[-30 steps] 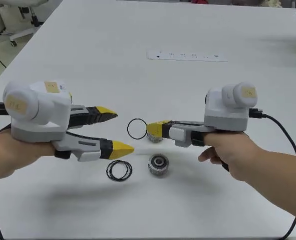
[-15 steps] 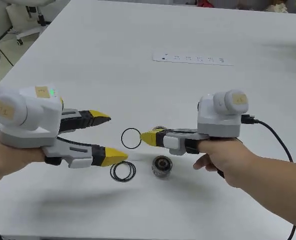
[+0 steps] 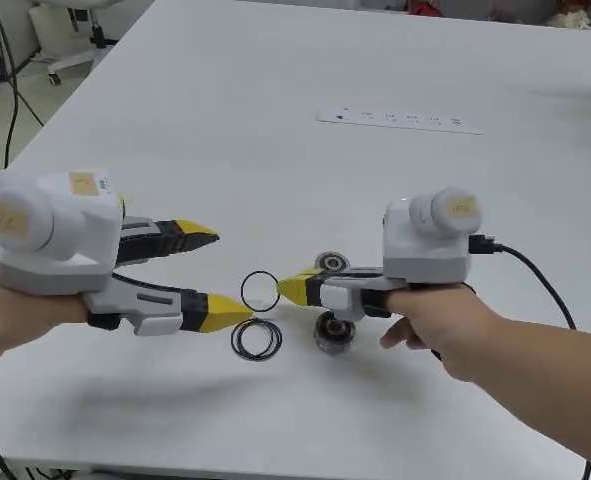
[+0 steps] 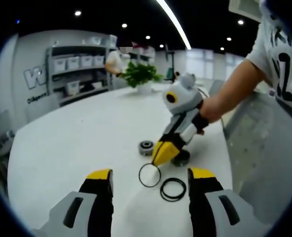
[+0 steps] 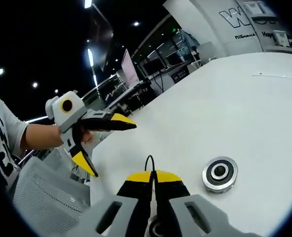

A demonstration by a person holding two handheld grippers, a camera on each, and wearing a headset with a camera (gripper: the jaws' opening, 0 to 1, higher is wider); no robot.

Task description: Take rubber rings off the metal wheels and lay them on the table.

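Head view: loose rings (image 3: 256,339) beside near wheel (image 3: 334,332)

Left gripper (image 3: 231,272): gripped in left hand (image 3: 15,315), held level, yellow-tipped jaws spread wide apart. Right gripper (image 3: 281,289): gripped in right hand (image 3: 437,318), forearm bare, jaws closed tip to tip, pinching rubber ring (image 3: 243,291); the two grippers point toward each other

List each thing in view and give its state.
left gripper: open, holding nothing.
right gripper: shut on the held ring.
held ring: pinched at its edge, off the wheels.
loose rings: flat on the table.
far wheel: lying flat.
near wheel: on the table, partly hidden.
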